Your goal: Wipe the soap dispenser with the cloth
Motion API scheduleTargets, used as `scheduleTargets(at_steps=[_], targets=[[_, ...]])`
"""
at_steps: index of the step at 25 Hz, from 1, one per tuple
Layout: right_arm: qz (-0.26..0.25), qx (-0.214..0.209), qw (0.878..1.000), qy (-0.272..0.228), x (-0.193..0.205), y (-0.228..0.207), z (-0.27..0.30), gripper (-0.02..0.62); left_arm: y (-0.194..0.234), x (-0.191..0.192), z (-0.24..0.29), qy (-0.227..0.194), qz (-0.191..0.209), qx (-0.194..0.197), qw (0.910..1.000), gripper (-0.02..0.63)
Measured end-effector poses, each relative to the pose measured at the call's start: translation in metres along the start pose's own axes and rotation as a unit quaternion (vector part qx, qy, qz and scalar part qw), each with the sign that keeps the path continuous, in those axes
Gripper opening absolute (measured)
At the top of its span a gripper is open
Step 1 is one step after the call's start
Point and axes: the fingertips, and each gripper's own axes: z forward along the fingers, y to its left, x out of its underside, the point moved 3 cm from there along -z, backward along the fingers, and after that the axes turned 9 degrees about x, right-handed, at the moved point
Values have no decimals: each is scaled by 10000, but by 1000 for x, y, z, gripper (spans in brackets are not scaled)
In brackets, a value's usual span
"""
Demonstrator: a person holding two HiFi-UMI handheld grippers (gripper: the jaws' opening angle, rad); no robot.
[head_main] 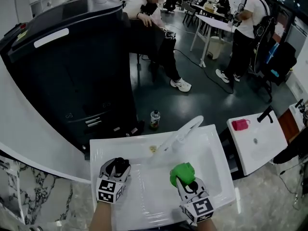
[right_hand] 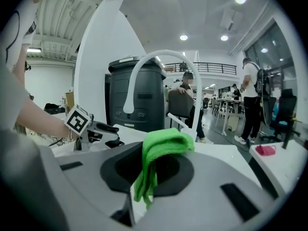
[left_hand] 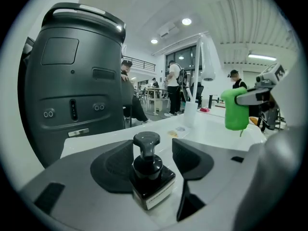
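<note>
Two jaws of the left gripper (head_main: pixel 119 163) are standing spread either side of the black soap dispenser (left_hand: pixel 148 170), upright on the rim of the white sink (head_main: pixel 110 147); the right gripper (head_main: pixel 185 181) is pinching the green cloth (head_main: pixel 182 170) over the basin.

Green cloth (right_hand: pixel 161 150) is clamped between the shut jaws of the right gripper (right_hand: pixel 150 176). It is bunched above the pads, and a tail is hung down between them. The left gripper (right_hand: pixel 107 134) is seen near the sink's (right_hand: pixel 219 150) left edge. A white faucet (right_hand: pixel 144 66) is arched behind the cloth. A dark bin (right_hand: pixel 139 88) and people are noted beyond.
</note>
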Motion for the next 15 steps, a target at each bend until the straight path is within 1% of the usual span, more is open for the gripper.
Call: scheduleTargets(at_steps=[1,2,3,5,7,9,12,15], targets=[[12,4,10000,56,3,-1,2,46,3,1,3,-42,-39,-27,10000,254],[21,-3,10000,93,4,-1,4,46,6,1,5,-107,-105,-37,9999,214],[19,-9,9999,99,5,-2,7,46,8,1,6,-169,-189,-8,9997,190],[-8,-21,9999,115,6,-1,12,46,12,3,9,-205,-296,79,9993,189],[-46,-63,9998,164,7,2,15,46,13,6,11,-170,-207,85,9996,134],[-69,-95,9998,170,8,4,17,46,11,7,12,-143,-28,86,9999,107],[-98,-140,9996,203,10,6,19,46,6,9,11,-42,150,70,9999,106],[-133,-192,9994,245,7,9,20,46,5,6,9,-3,167,18,9999,106]])
